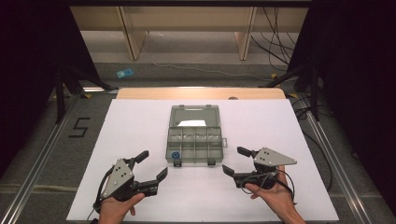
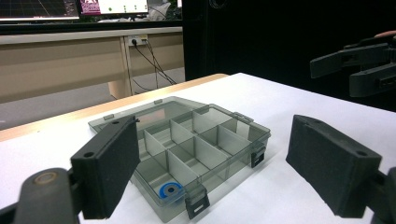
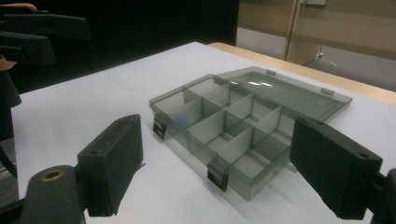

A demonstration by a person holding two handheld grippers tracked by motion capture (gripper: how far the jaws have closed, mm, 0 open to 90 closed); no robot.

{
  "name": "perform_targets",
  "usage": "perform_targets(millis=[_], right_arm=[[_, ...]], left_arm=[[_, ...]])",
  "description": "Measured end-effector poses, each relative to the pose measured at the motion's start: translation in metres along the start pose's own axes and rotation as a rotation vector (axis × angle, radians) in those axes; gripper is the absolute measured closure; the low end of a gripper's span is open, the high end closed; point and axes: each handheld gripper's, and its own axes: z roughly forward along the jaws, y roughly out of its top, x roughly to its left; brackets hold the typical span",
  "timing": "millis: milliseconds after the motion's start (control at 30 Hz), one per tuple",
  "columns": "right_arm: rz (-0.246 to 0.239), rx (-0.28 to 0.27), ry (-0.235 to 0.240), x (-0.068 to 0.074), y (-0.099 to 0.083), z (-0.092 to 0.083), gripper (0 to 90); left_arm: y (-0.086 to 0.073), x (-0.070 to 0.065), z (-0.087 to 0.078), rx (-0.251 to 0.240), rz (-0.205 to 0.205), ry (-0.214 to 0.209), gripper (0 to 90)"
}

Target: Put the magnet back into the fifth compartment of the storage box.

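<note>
A clear box (image 1: 194,140) lies open mid-table, a blue ring (image 1: 175,155) in its near-left compartment. Left gripper (image 1: 154,166) and right gripper (image 1: 236,161) flank it, both released, jaws spread.

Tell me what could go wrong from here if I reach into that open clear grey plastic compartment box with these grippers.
The clear grey plastic compartment box looks light and lies loose on the white table, so a push from the left gripper or right gripper could slide it. The small blue ring lies flat in a narrow corner compartment, where wide jaws may jam against the dividers.
</note>
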Motion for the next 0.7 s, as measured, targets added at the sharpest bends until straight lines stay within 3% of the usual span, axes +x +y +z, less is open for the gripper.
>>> perform_targets(millis=[267, 367, 467, 533, 567, 700], right_arm=[[0.017, -0.010, -0.009, 0.001, -0.006, -0.009, 17.7], [0.012, 0.006, -0.016, 0.002, -0.007, -0.013, 17.7], [-0.002, -0.018, -0.027, 0.003, -0.009, -0.016, 17.6], [0.009, 0.000, -0.007, 0.005, -0.010, -0.018, 17.6], [0.003, -0.013, -0.024, 0.005, -0.010, -0.019, 17.6], [-0.003, -0.009, -0.016, 0.006, -0.012, -0.022, 17.6]], left_arm=[[0.000, 0.000, 0.000, 0.001, 0.002, 0.000, 16.3], [0.000, 0.000, 0.000, 0.001, 0.002, 0.000, 16.3], [0.000, 0.000, 0.001, -0.003, 0.001, -0.002, 16.3], [-0.001, 0.000, 0.001, -0.007, 0.001, -0.005, 16.3], [0.000, 0.000, 0.001, -0.002, 0.003, -0.002, 16.3], [0.000, 0.000, 0.000, 0.004, 0.002, 0.001, 16.3]])
